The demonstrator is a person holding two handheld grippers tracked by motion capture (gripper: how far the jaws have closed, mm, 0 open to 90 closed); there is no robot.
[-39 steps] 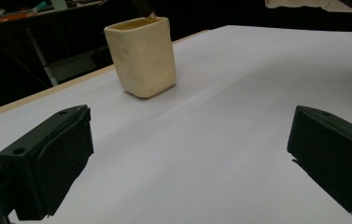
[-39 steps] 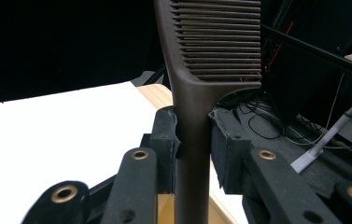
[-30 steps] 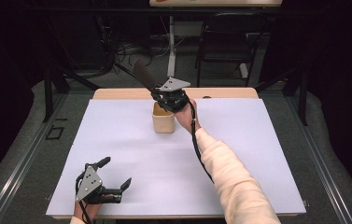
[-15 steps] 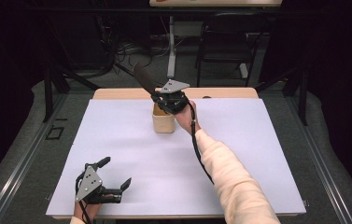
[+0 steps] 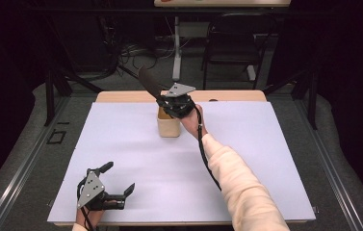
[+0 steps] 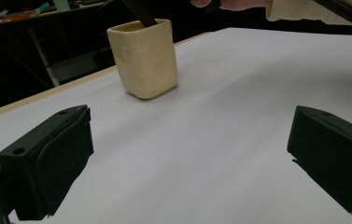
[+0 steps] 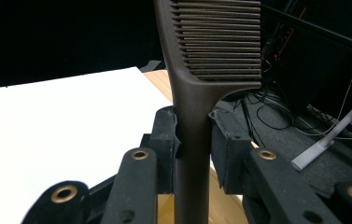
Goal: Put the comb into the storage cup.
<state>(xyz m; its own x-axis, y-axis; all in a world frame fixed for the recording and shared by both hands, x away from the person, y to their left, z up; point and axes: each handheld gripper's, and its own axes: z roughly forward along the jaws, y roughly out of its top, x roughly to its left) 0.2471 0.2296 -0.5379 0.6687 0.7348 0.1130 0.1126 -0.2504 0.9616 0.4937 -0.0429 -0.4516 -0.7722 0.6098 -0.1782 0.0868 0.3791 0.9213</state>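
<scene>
A dark brown comb [image 7: 201,74] is pinched by its handle between the jaws of my right gripper [image 7: 193,144], teeth end pointing away from me. In the high view my right gripper [image 5: 174,103] hovers just over a cream square cup [image 5: 168,124] at the table's far middle, and the comb [image 5: 149,84] slants up to the left from it. The comb's lower end dips into the cup [image 6: 143,58], as the left gripper view shows. My left gripper [image 5: 119,185] rests near the front left corner, jaws wide apart and empty.
A white sheet [image 5: 265,159] covers the wooden table [image 5: 232,95]. Beyond the far edge stand a black chair [image 5: 229,45], a white pole [image 5: 176,53] and tangled cables on the floor. Dark frame bars run along both sides.
</scene>
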